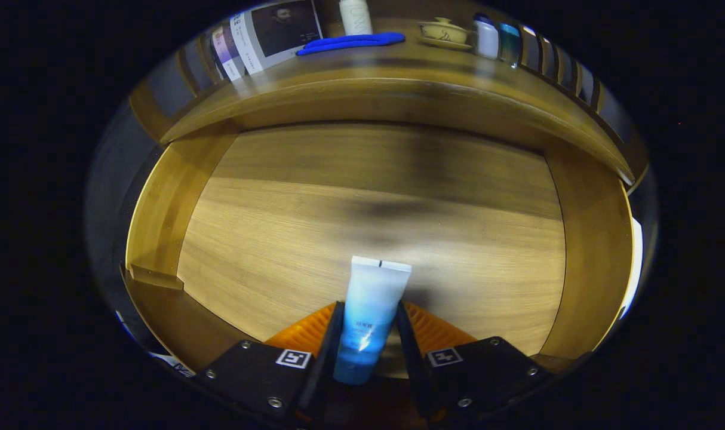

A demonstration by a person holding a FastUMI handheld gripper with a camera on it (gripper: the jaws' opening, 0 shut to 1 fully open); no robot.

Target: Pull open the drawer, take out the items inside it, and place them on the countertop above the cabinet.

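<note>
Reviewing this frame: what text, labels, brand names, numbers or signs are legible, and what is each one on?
Nothing reads clearly.
Tube, held between the closed fingers of the tool over the open drawer: small print, too blurred.
Bottle on the countertop: large pale letters, cut off, unreadable.
Magazine on the countertop: text columns, too small.
Tool's square markers: patterns, no text.

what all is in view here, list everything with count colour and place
tube: 1, blue and white, between the fingers, over the open drawer
drawer: 1, light wood, pulled open under the countertop
countertop: 1, wood, above the drawer
flat blue item: 1, blue, on the countertop
magazine: 1, leaning at the back
white bottle: 1, behind the blue item
lidded cup: 1, cream, on a saucer
small bottles: 2, white and teal, beside the cup
gripper: 1, both fingers pressed on the tube
</note>
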